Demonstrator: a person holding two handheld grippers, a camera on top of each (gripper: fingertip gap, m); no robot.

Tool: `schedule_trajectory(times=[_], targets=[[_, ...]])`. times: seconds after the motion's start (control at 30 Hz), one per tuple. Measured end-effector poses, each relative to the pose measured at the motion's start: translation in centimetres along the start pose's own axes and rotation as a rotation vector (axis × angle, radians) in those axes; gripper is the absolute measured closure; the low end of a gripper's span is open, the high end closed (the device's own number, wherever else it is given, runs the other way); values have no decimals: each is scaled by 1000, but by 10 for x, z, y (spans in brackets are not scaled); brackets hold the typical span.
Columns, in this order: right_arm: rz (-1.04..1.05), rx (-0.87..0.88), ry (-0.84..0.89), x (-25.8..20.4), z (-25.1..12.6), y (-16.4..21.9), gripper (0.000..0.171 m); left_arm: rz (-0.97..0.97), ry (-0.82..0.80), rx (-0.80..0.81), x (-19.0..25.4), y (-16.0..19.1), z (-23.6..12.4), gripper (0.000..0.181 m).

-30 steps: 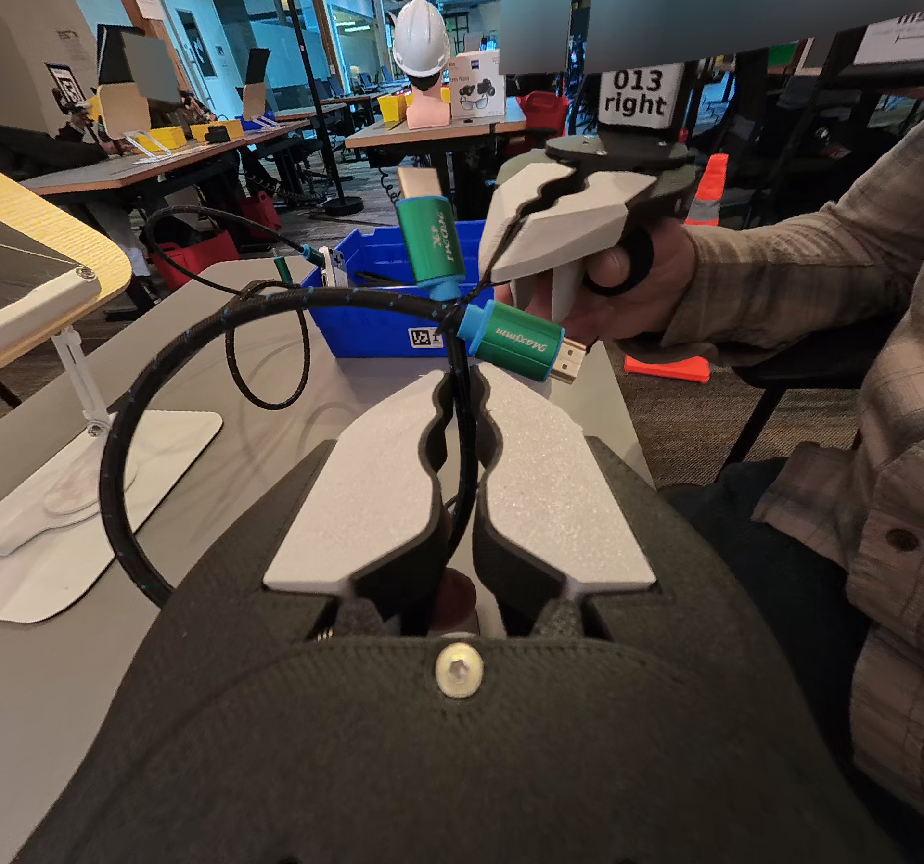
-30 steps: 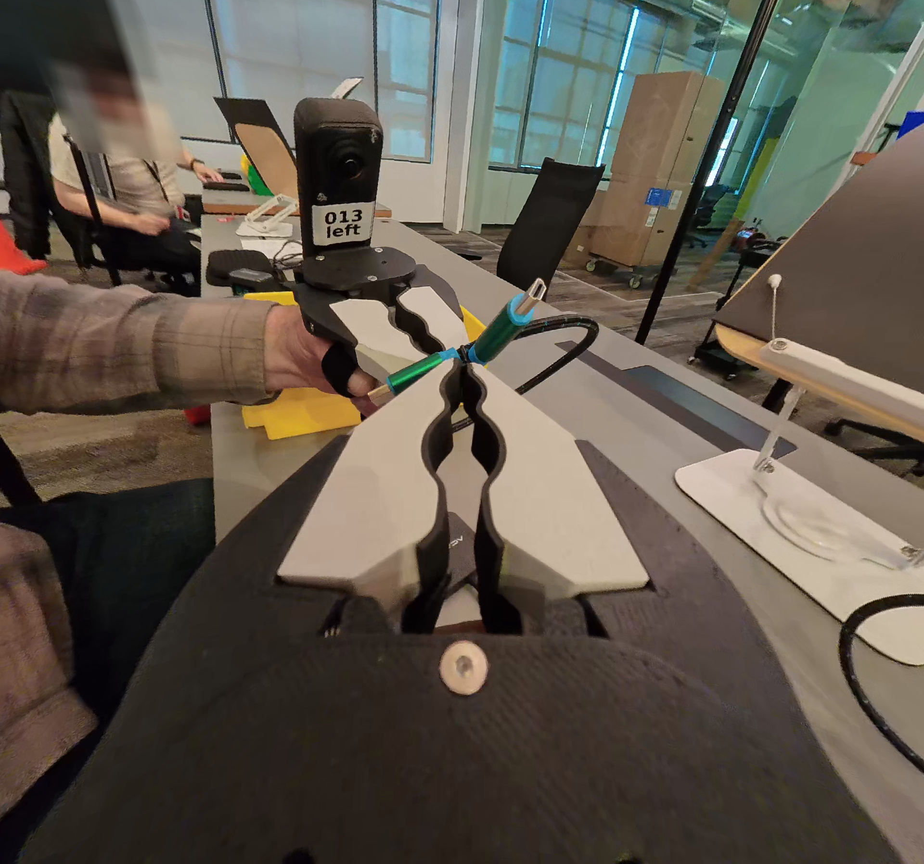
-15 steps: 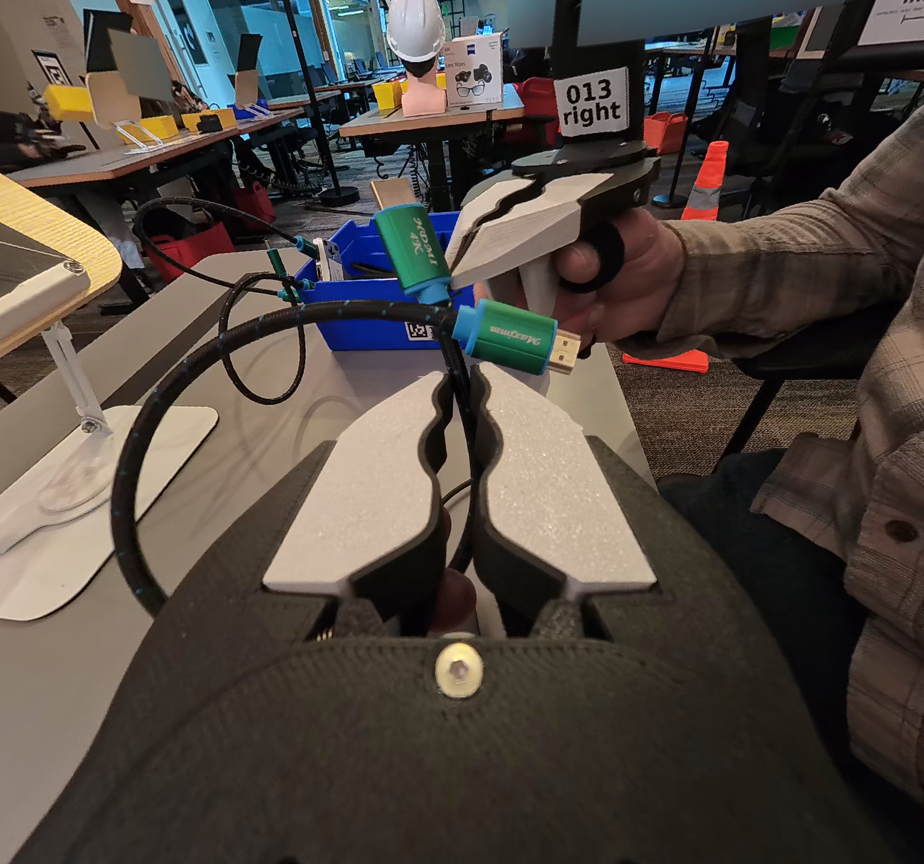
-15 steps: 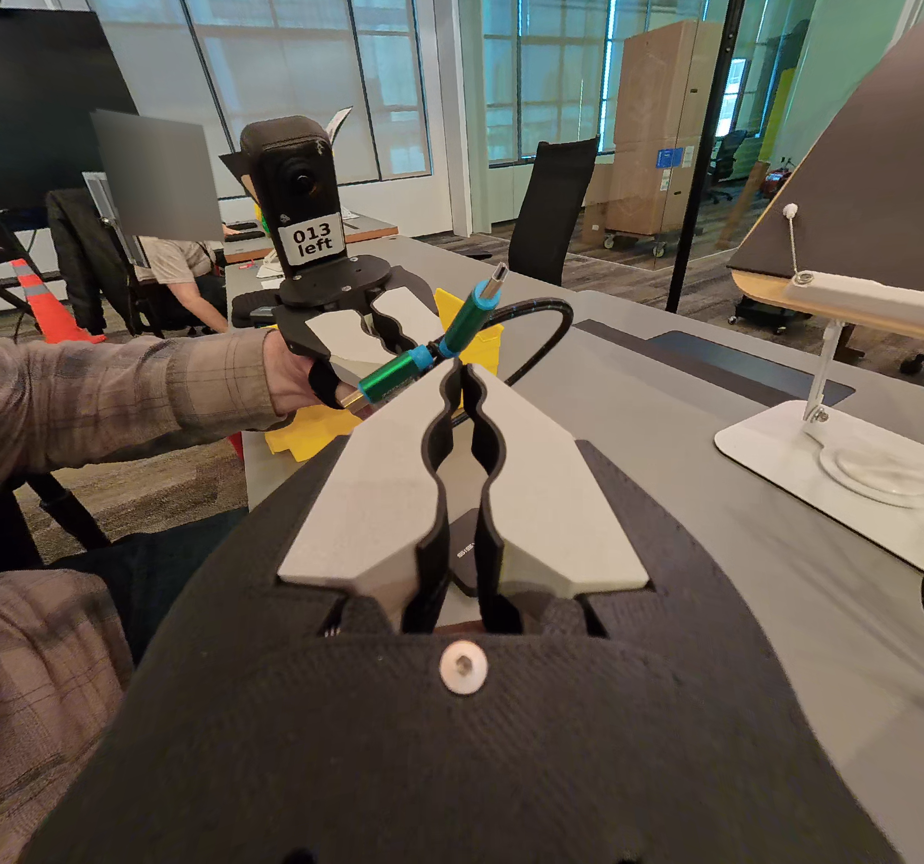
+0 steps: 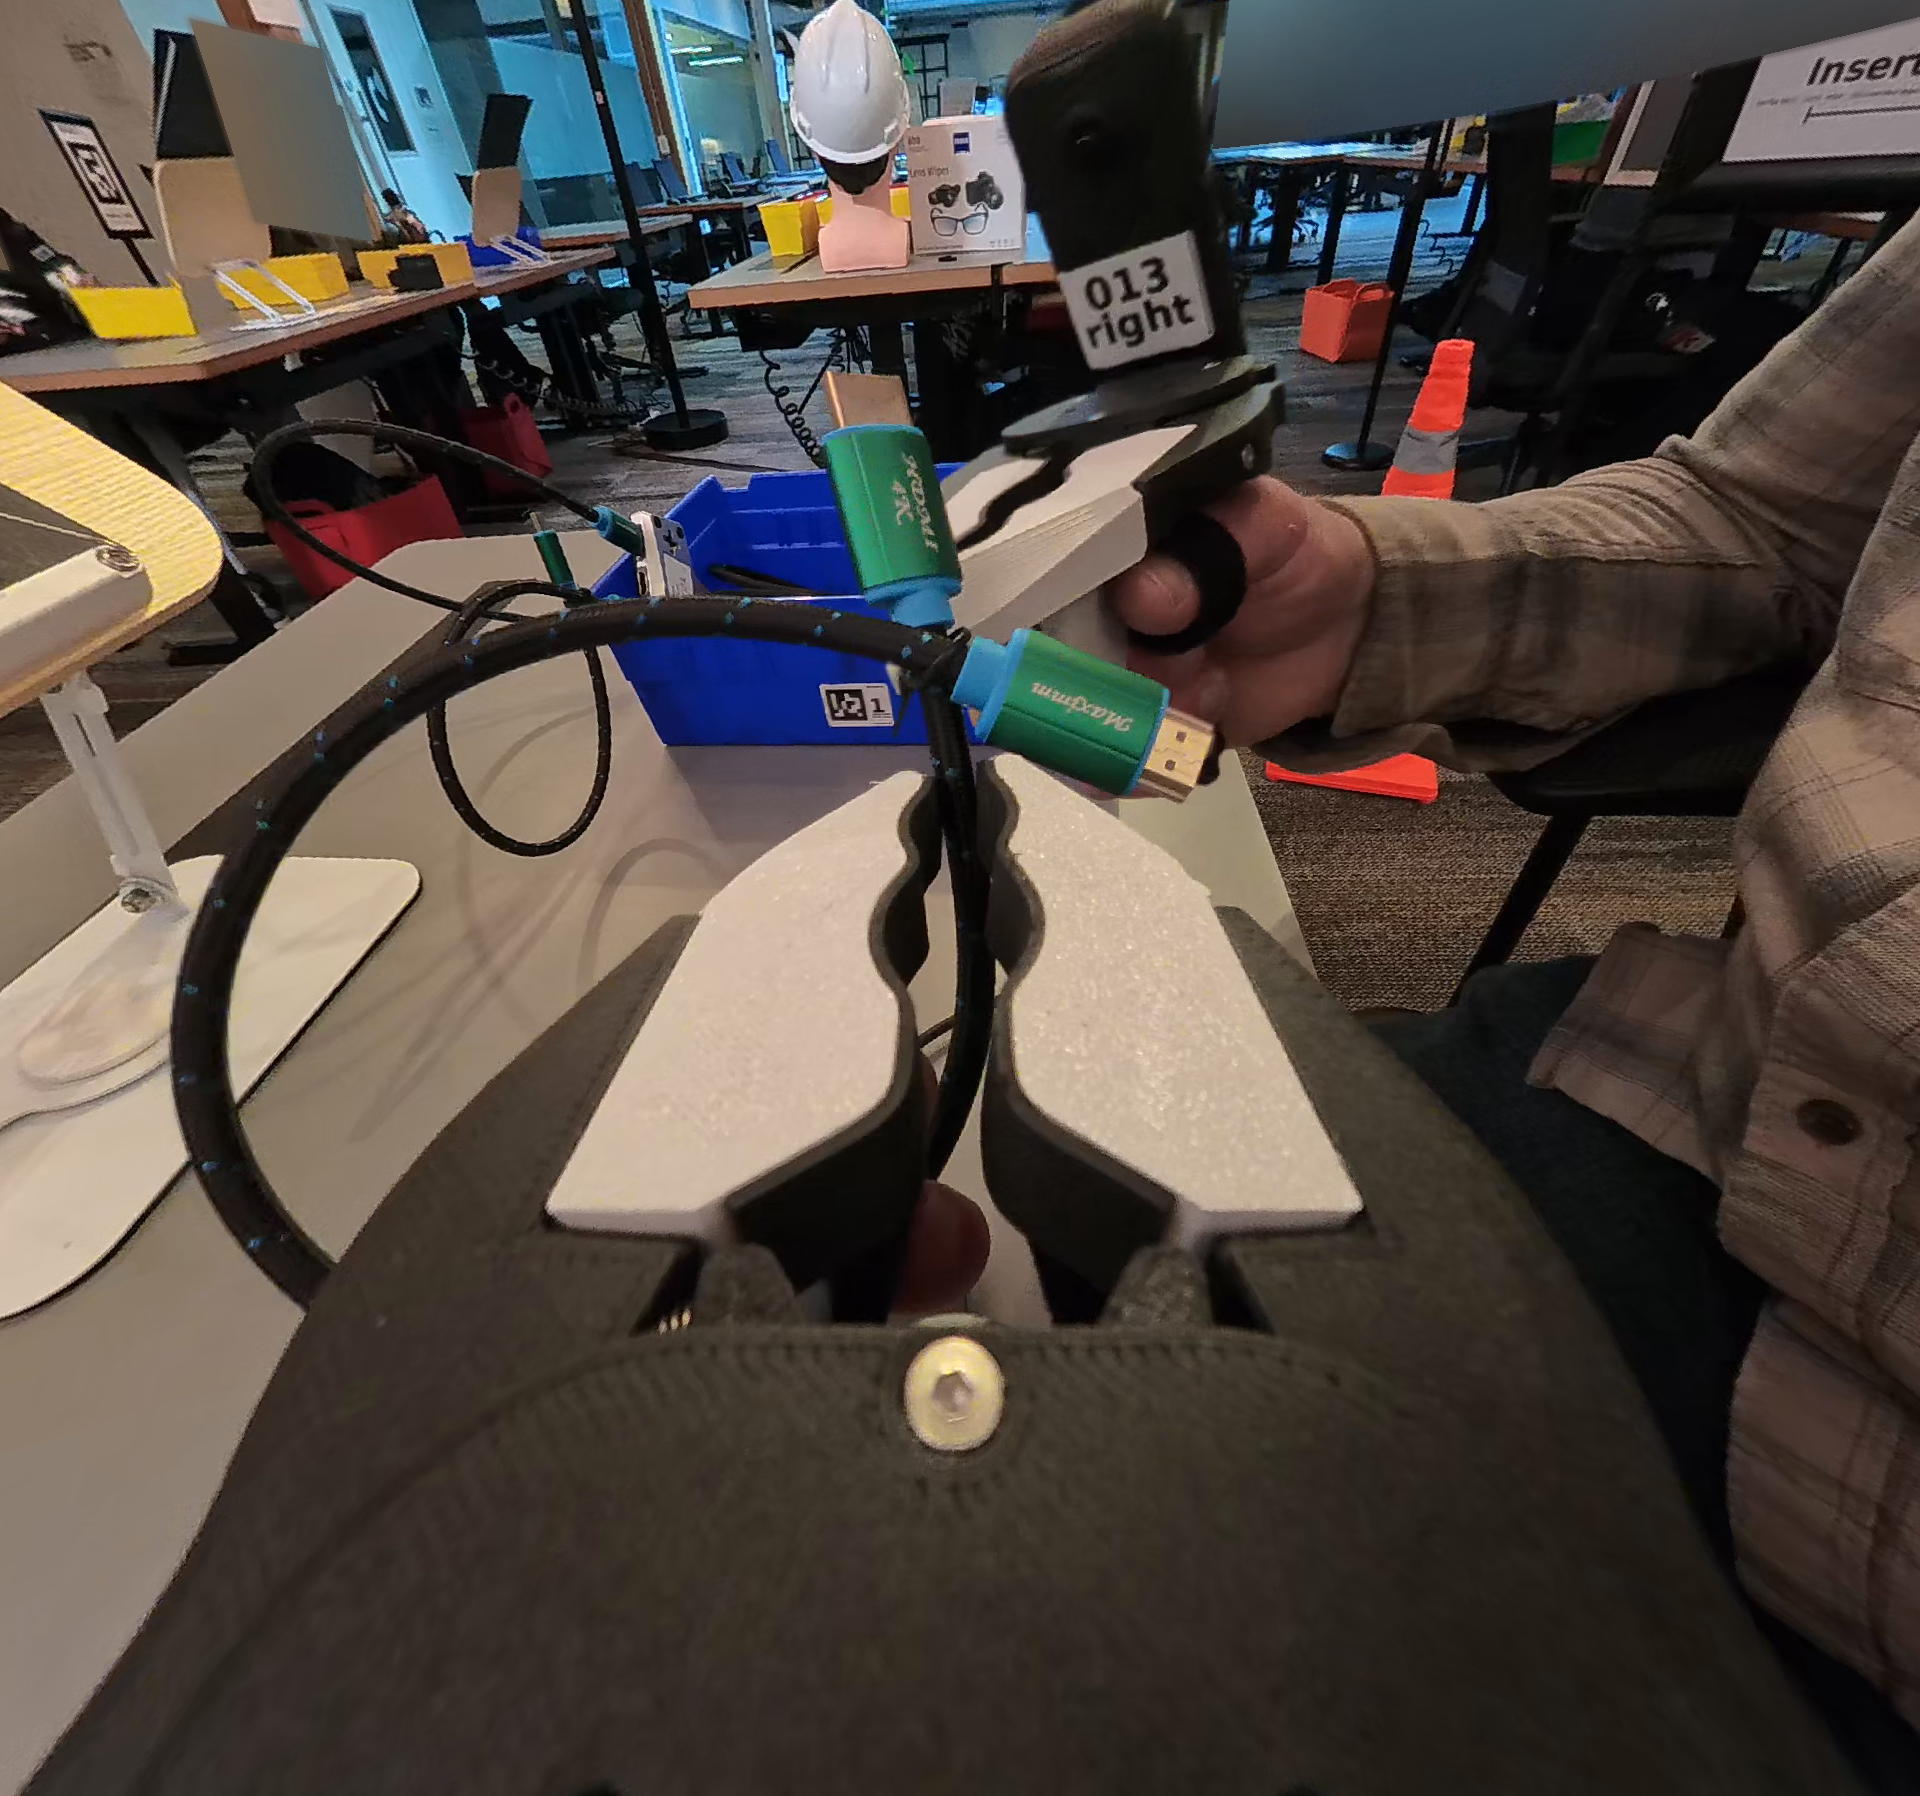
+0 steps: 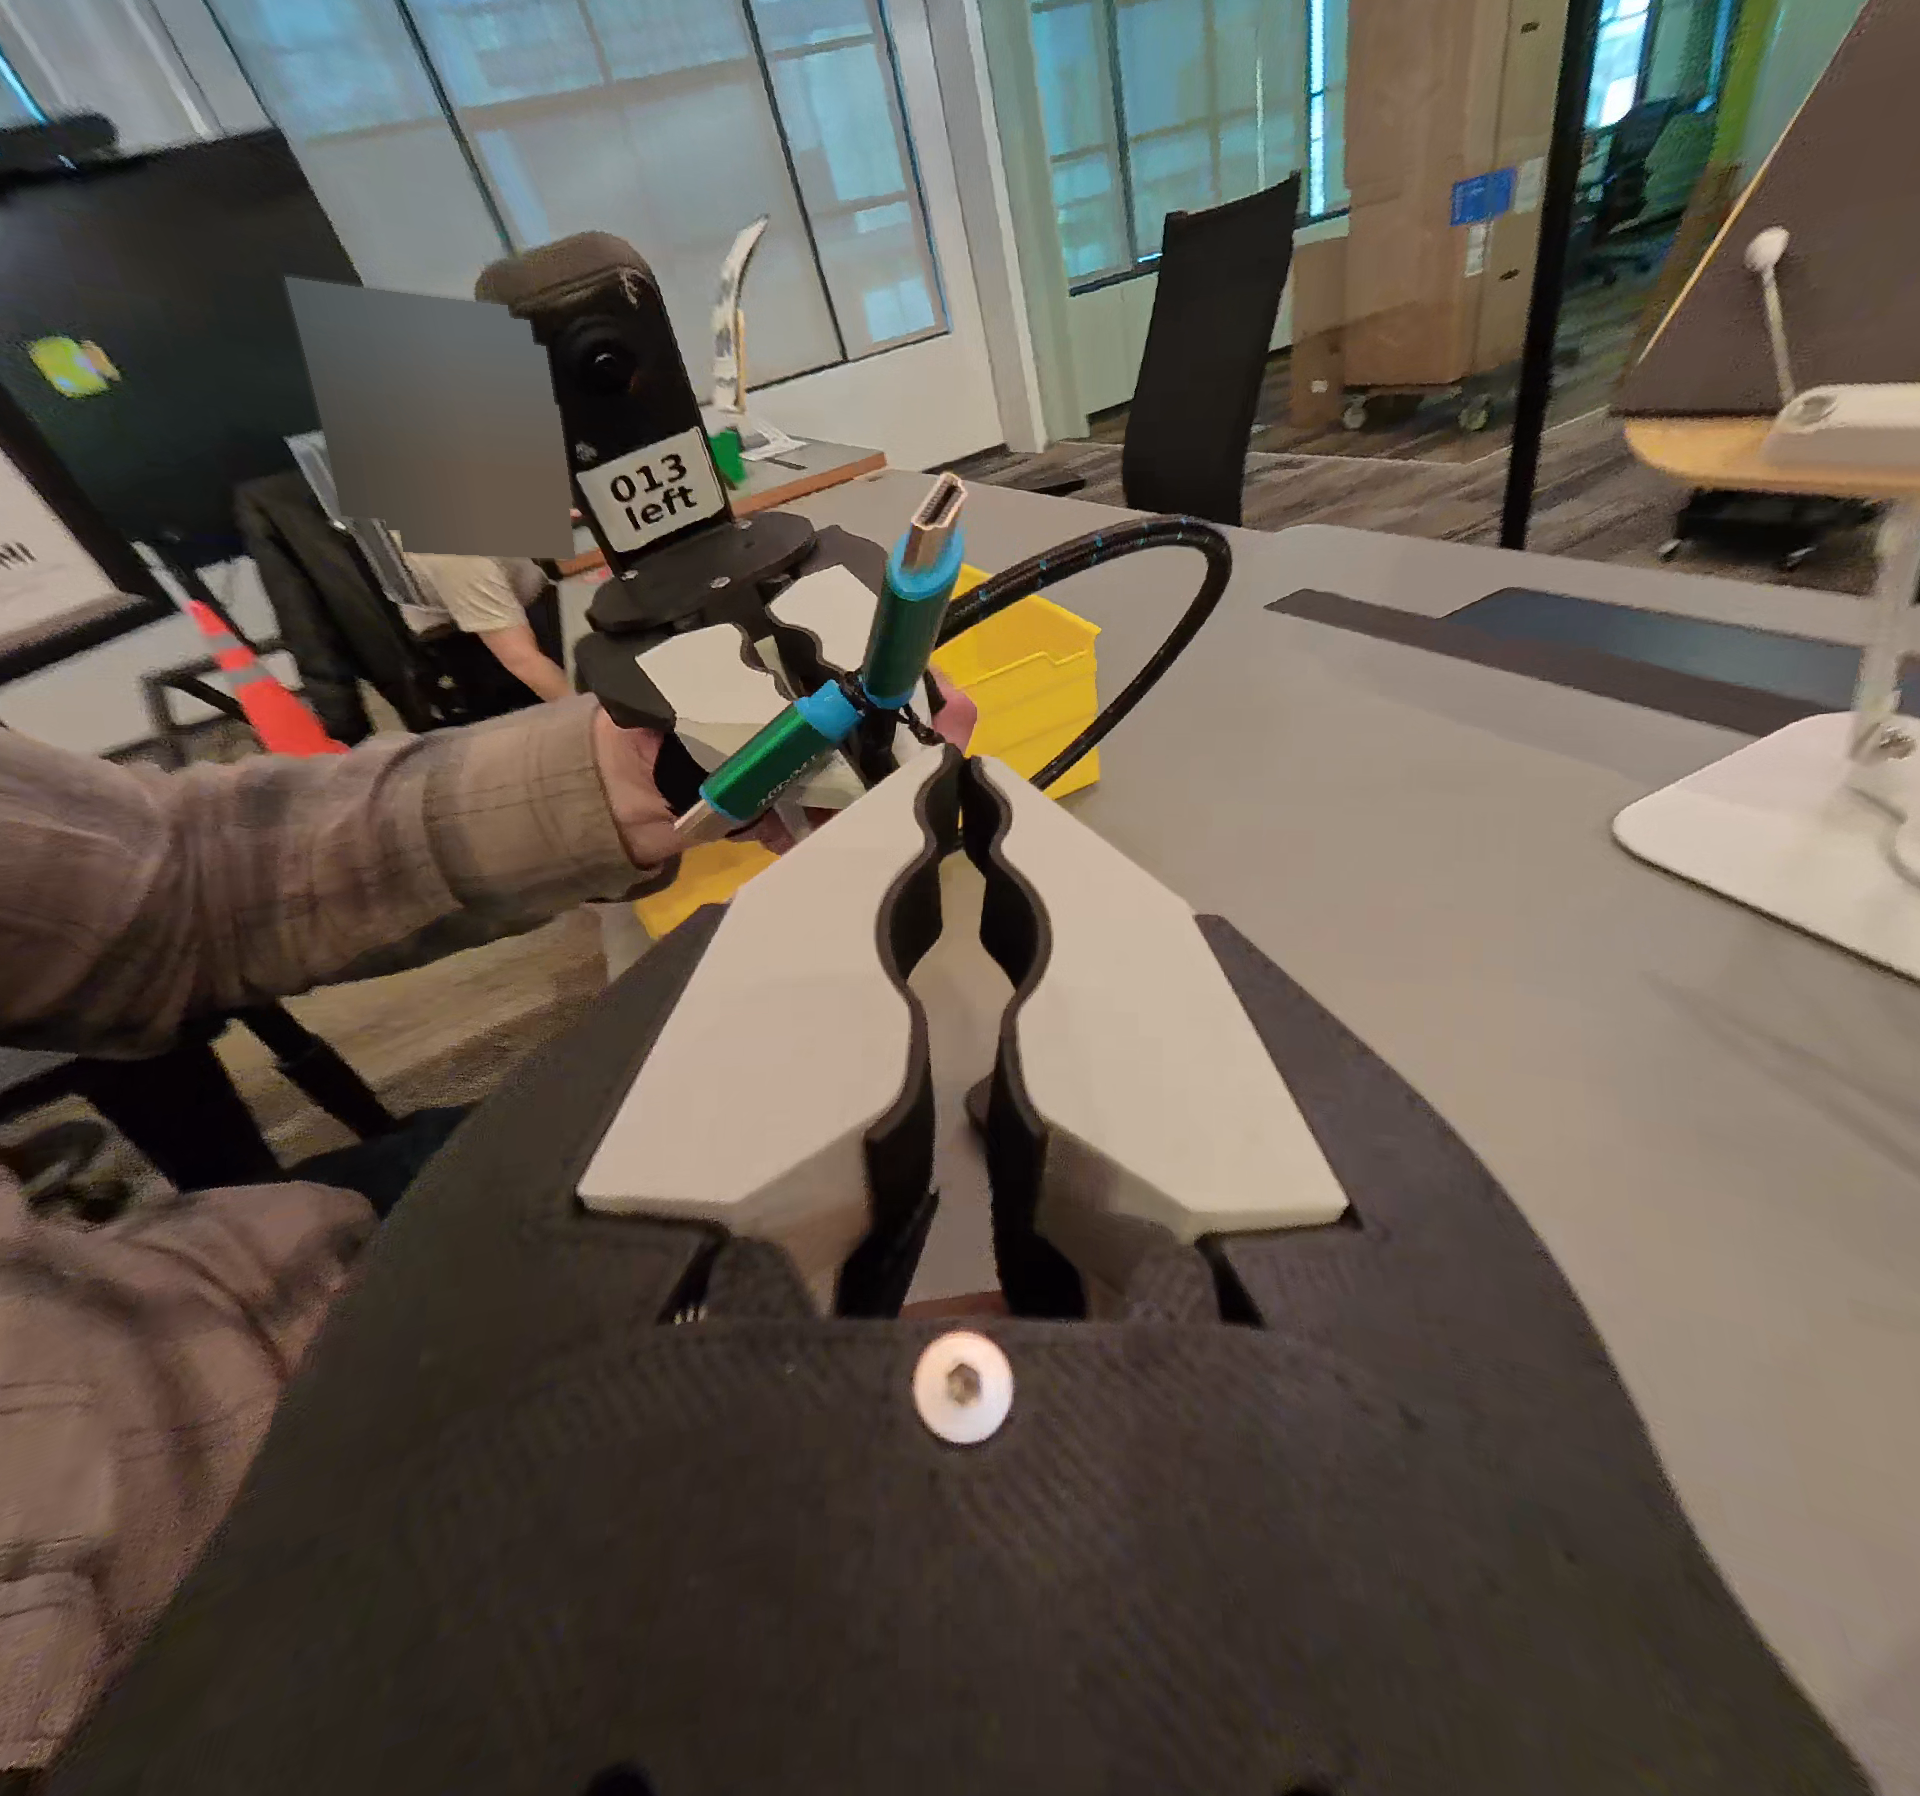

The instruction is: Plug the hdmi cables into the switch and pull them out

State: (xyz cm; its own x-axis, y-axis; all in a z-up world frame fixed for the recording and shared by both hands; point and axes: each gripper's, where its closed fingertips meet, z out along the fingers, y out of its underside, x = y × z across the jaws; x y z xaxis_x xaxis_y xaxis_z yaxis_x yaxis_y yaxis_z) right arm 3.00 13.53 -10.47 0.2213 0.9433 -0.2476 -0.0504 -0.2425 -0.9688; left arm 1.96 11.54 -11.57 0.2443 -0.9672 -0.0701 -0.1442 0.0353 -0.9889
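A black braided HDMI cable (image 5: 208,915) makes a loop in the air above the table. My left gripper (image 5: 956,790) is shut on the cable just below its two green plugs. One plug (image 5: 899,520) points up and the other (image 5: 1070,723) points right. A thin black tie (image 6: 914,720) binds the cable where the plugs cross. My right gripper (image 6: 951,764) is shut with its tips on that tie, facing the left gripper's fingers (image 6: 707,671). It also shows in the left wrist view (image 5: 951,619). A small white switch (image 5: 660,551) with a cable plugged in stands in the blue bin.
The blue bin (image 5: 769,666) stands at the grey table's (image 5: 520,915) far edge and a yellow bin (image 6: 1018,666) at its other end. A white stand base (image 5: 156,1019) lies on the table. The person's plaid sleeve (image 5: 1558,603) and legs sit beside the table. The tips of both grippers are at nearly the same place.
Both grippers have shifted a little together with the cable bundle, and the right gripper now stands more upright. Both grips are unchanged.
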Motion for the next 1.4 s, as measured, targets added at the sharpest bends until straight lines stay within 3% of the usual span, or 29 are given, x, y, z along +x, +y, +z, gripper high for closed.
schedule_trajectory(times=[0.27,0.57,0.67,1.17,1.4], targets=[[-103,30,-2,-5,-3,-8,171,-38,-5,32,-4,-2,-2,176],[-646,-21,186,-11,-5,-12,162,-95,-4,45,-8,1,-2,175],[-739,-59,219,-10,-1,-5,162,-106,7,46,-6,2,0,176],[-874,-104,319,-5,5,0,171,-136,11,61,-5,3,4,175],[-884,-111,317,-5,6,2,164,-142,14,70,-4,2,4,176]])
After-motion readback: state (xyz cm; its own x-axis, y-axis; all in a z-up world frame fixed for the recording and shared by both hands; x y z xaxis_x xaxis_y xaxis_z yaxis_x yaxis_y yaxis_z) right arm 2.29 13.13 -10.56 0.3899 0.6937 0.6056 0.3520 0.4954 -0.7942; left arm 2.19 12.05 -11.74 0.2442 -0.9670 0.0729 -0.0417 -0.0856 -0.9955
